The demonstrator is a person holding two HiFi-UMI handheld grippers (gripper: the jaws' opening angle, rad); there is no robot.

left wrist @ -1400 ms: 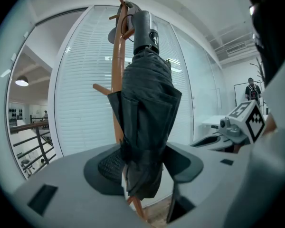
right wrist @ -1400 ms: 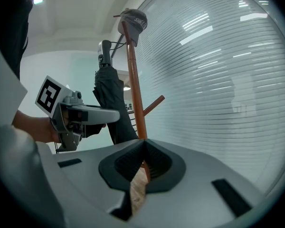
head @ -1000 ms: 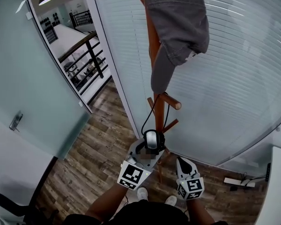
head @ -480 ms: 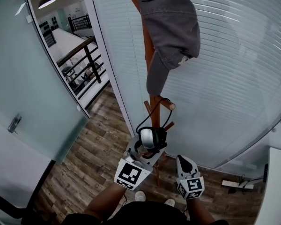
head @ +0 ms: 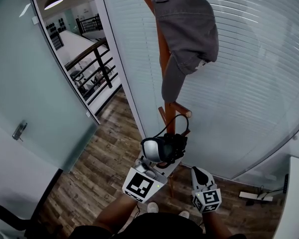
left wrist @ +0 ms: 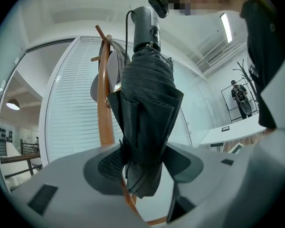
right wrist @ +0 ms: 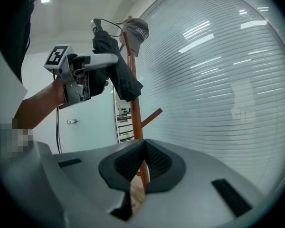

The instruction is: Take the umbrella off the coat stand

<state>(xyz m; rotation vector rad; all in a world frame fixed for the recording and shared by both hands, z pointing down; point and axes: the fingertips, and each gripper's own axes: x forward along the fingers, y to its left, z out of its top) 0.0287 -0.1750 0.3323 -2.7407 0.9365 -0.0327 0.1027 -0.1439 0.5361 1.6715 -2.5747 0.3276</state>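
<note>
Head view: cap [head: 189, 29] above umbrella [head: 162, 148], blinds [head: 259, 73] behind.

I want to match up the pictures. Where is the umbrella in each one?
Head view: the umbrella is low in the middle, just below the lower pegs.
Left gripper view: the umbrella fills the centre, upright, with its handle on top.
Right gripper view: the umbrella is at the upper left, next to the pole.
Shared landmark: the wooden coat stand shows in all three.

The left gripper [head: 162, 158] and right gripper [head: 198, 173] are shelled in grey and fitted with black ribbed pads [right wrist: 156, 160]. 1 cube [head: 141, 184] of black-and-white square markers is carried by each. Dark clothing [head: 154, 228] and white shoes [head: 151, 206] are worn.
</note>
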